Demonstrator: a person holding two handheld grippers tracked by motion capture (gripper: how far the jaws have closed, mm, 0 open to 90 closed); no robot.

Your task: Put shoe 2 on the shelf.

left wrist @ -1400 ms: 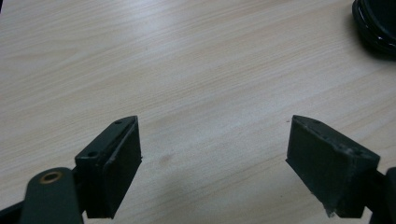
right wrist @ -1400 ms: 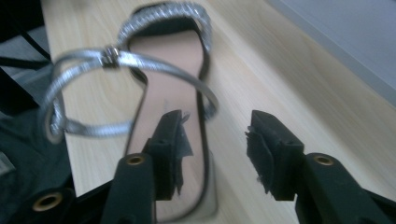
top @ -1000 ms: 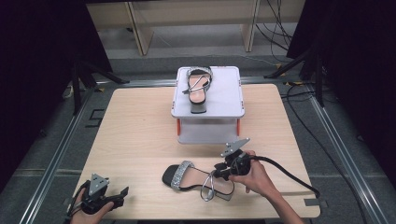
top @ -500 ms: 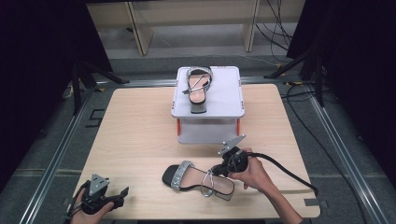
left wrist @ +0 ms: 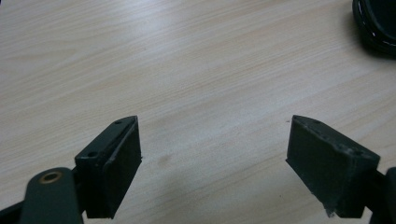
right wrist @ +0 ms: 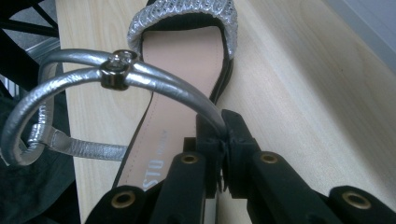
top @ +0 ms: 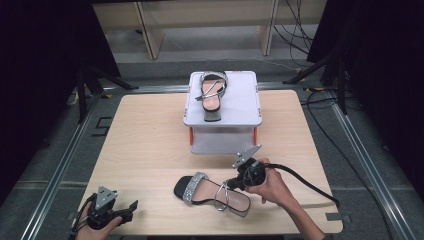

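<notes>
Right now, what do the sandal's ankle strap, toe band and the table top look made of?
Ankle strap: silver metallic leather or faux leather, by its creased sheen; the right gripper has just closed on it. Toe band: glittery silver textured fabric, possibly mesh or sequins. Table: pale wood-grain surface, matte, likely laminate; real wood can't be ruled out.

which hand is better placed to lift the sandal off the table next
Right. The right gripper has just closed its jaws on the silver ankle strap of the sandal on the table. The left gripper sits open near the table's front left corner, apart from the sandal.
</notes>
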